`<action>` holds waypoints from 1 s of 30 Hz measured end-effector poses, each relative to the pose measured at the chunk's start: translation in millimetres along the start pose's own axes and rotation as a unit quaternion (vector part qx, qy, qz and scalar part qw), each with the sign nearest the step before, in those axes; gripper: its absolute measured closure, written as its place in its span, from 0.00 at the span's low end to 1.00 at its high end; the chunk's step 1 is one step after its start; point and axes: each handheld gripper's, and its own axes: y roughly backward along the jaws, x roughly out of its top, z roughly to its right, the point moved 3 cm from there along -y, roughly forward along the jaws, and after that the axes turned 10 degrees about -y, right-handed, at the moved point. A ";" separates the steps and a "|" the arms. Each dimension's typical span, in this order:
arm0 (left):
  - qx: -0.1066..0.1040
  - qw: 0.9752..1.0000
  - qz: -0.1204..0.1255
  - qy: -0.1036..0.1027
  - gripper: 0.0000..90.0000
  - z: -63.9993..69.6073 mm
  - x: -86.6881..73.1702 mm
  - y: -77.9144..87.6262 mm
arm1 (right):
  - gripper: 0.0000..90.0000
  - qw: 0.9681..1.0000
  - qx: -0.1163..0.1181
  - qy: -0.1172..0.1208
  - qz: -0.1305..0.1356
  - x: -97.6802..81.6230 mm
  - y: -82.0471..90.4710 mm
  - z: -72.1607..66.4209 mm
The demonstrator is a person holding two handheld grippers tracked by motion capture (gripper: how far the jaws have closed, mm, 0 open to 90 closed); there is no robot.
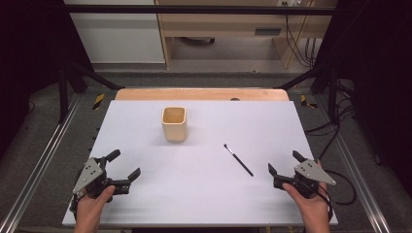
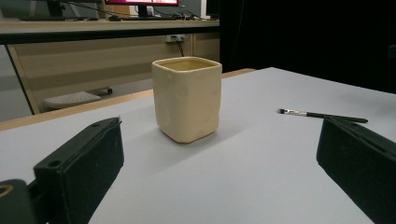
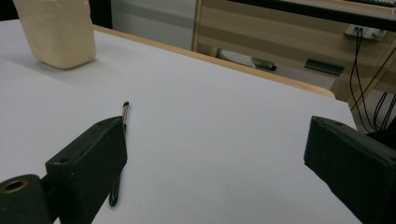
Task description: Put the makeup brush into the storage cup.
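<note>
— What's around the bench on my feed?

— I see a white tabletop [image 1: 145, 204] with a pale wooden edge [image 1: 201, 93] along its far side. A black frame bar [image 1: 194, 9] crosses the top of the high view, and 2 metal rails [image 1: 36, 165] run along the grey floor [image 1: 58, 121] on either side.

— And behind it?

— A light wood desk [image 1: 223, 24] stands beyond, with black cables [image 1: 296, 43] hanging at its right. The left gripper view shows me a monitor [image 2: 140, 2] on that desk. Dark curtains [image 1: 29, 58] close off both sides.
</note>
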 end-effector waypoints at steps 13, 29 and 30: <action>-0.006 1.000 0.003 0.007 0.01 0.2 0.8 2.0 | 0.08 0.993 -0.003 0.073 -0.088 29.7 3.5 -12.1; 0.009 1.000 0.004 -0.018 0.02 1.8 2.6 3.1 | 0.16 0.974 0.019 0.087 -0.207 49.0 -22.4 -22.0; 0.009 1.000 0.003 -0.017 0.02 1.8 2.5 3.0 | 0.15 0.972 0.022 0.084 -0.219 49.4 -27.6 -24.6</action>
